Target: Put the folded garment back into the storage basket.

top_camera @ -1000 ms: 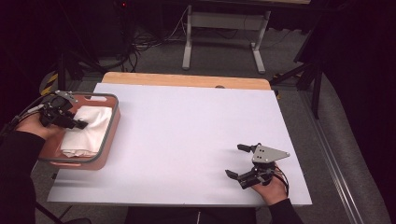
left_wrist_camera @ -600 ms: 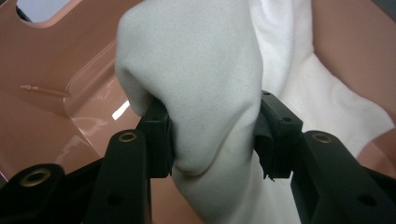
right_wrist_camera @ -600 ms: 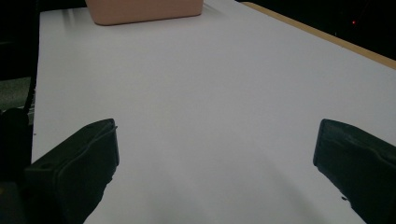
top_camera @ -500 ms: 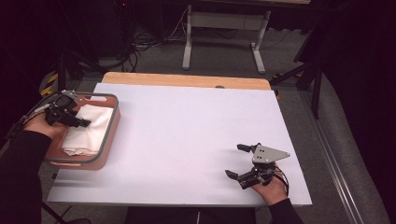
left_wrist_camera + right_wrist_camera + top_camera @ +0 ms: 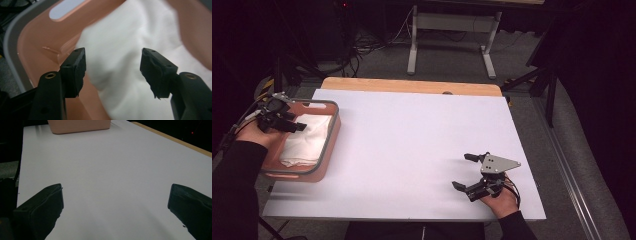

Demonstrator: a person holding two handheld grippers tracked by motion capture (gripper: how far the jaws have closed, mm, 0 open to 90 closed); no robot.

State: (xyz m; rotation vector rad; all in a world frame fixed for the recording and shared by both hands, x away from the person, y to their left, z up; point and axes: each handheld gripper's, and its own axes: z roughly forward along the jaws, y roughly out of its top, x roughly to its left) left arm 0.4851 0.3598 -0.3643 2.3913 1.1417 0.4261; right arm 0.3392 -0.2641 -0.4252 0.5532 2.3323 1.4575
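Now left claw (image 5: 294, 121) opening over white cloth (image 5: 307, 140), right claw (image 5: 467, 172) spread, resting level

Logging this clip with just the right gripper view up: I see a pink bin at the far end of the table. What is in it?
Observer: A crumpled white cloth lies inside the bin.
Operator: Where is the left gripper?
Observer: The left gripper hangs over the bin's left part, above the cloth.
Operator: Is it gripping the cloth?
Observer: No. Its jaws have just been opening. In the left gripper view the cloth shows through the gap between them, and the pads do not press on it.
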